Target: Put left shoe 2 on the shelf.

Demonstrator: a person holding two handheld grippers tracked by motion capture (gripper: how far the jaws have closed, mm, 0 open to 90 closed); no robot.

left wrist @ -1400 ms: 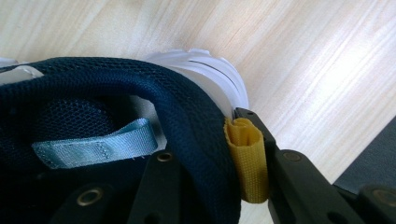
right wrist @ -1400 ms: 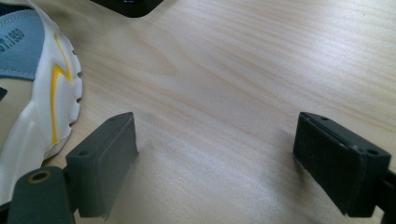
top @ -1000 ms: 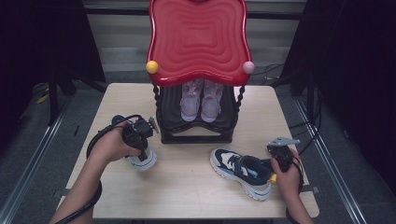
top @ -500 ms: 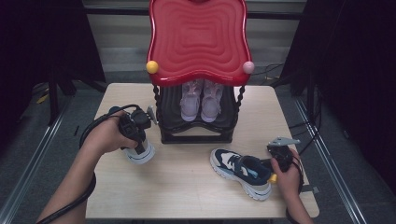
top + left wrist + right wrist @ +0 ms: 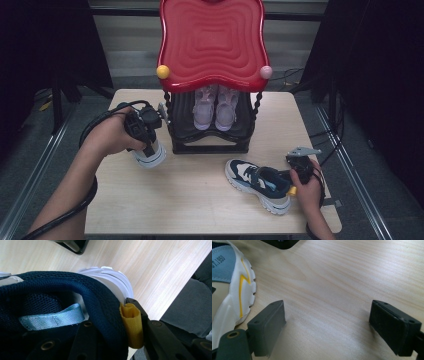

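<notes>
High view: left gripper (image 5: 146,135) lifts a navy-white sneaker (image 5: 149,156) beside the black rack (image 5: 210,142); second sneaker (image 5: 257,184) lies by the right gripper (image 5: 296,172).
Left gripper view: jaws clamp the sneaker's heel collar (image 5: 105,305).
Right gripper view: jaws wide over the bare table (image 5: 342,277).

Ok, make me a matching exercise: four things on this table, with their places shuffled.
Things:
1. lilac shoes
2. left sneaker
3. right sneaker
4. yellow knob

Places:
A. lying on the table
B. on the lower shelf of the stand
C. at a corner of the red top
D. collar pinched by the fingers of the left gripper

Pairs: 1-B, 2-D, 3-A, 4-C
</notes>
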